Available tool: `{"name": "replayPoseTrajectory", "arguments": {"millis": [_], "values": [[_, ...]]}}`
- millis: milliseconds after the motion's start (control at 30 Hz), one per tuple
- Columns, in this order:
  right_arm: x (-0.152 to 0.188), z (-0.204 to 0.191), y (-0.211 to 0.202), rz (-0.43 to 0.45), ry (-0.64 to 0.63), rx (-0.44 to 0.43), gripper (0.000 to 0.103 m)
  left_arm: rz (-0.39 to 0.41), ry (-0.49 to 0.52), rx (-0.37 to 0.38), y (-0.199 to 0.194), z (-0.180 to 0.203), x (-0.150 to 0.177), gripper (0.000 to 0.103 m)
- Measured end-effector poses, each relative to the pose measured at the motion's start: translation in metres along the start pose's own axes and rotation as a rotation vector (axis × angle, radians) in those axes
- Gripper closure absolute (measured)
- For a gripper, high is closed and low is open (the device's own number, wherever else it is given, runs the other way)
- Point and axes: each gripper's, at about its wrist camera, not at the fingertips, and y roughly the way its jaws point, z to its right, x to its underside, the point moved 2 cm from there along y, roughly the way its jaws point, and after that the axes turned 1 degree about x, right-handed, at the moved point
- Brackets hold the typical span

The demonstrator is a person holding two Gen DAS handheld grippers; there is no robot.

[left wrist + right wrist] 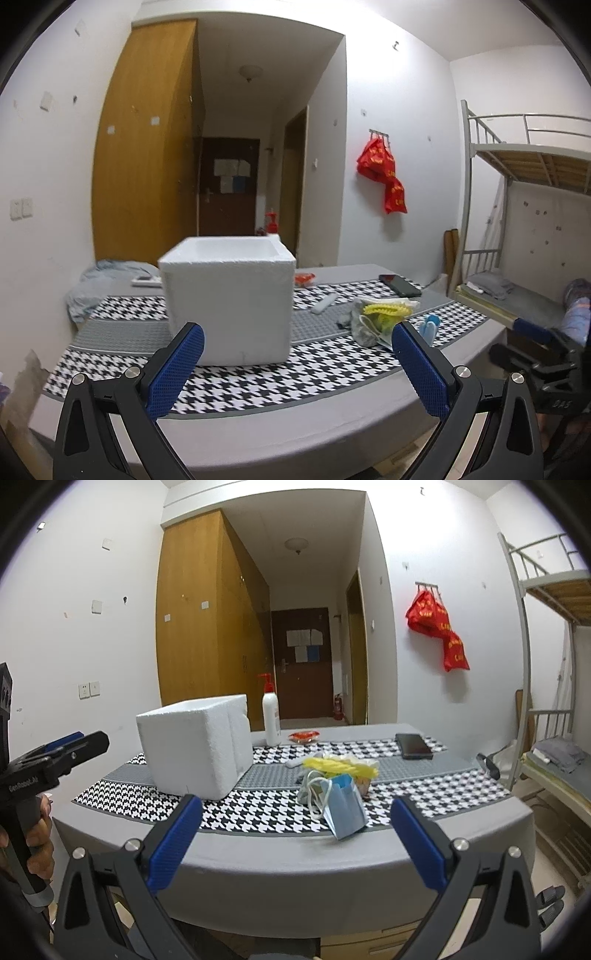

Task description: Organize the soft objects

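The soft pile (340, 771), a yellow piece half-buried on top and a blue mask (345, 806) in front, lies right of the foam box (195, 744), whose inside I cannot see. Both my left tongs (297, 369) and right tongs (295, 843) gape empty over the houndstooth desk (258, 864).

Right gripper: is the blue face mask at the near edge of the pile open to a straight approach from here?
Probably yes. The right gripper is open, and the blue face mask lies nearest it at the front of the pile, with only bare tablecloth between. The foam box sits off to the left.
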Motion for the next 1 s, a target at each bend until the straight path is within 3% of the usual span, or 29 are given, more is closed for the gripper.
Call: {"name": "replayPoseTrajectory", "arguments": {"millis": [500,700,933,1000], "values": [[0.023,0.032,0.066,-0.133,0.042,0.027,0.001,-0.056,0.095,0.054,0.052,0.024,0.015,0.001],[0.025,0.044,0.087,-0.17,0.045,0.027,0.01,-0.109,0.088,0.066,0.075,0.027,0.02,0.001],[0.034,0.053,0.122,-0.232,0.042,0.022,0.01,-0.173,0.094,0.067,0.102,0.029,0.024,0.001],[0.037,0.056,0.132,-0.25,0.047,0.021,0.016,-0.182,0.1,0.07,0.11,0.029,0.023,0.001]]}}
